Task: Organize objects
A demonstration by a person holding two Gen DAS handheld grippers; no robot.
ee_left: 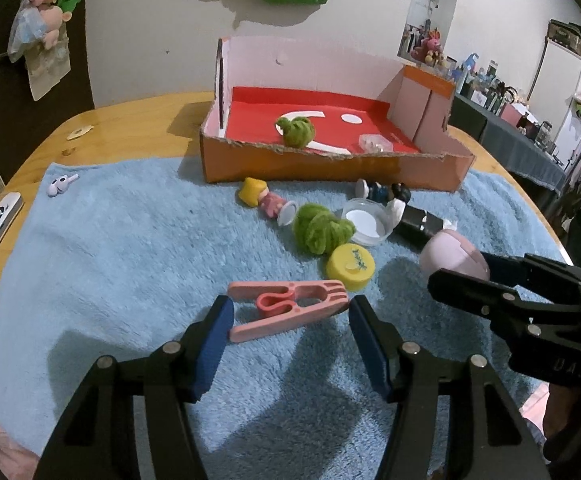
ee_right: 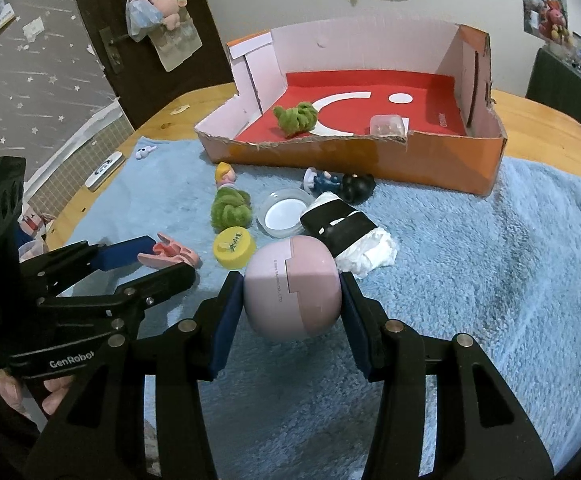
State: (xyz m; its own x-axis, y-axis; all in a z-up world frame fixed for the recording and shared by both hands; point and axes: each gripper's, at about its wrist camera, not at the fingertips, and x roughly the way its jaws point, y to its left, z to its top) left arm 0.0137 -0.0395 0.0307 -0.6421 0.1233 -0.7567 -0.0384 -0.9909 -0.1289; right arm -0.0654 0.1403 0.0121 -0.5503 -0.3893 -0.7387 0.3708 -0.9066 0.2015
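- Straddling the pink clothespin (ee_left: 286, 309) on the blue towel (ee_left: 130, 260), left wrist view: left gripper (ee_left: 290, 320) pads at both ends, pinching it lengthwise; risk, judged: peg pivots out on lifting.
- Right wrist view: right gripper (ee_right: 292, 300) pinches pink capsule (ee_right: 292, 288), just above the towel, short of orange box (ee_right: 370, 160); smooth, round shell may squirt free.

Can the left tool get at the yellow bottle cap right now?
Probably not yet: the left tool has the pink plastic clothes peg between its fingers, and the yellow plastic bottle cap lies just beyond it on the blue towel. Otherwise nothing blocks it.
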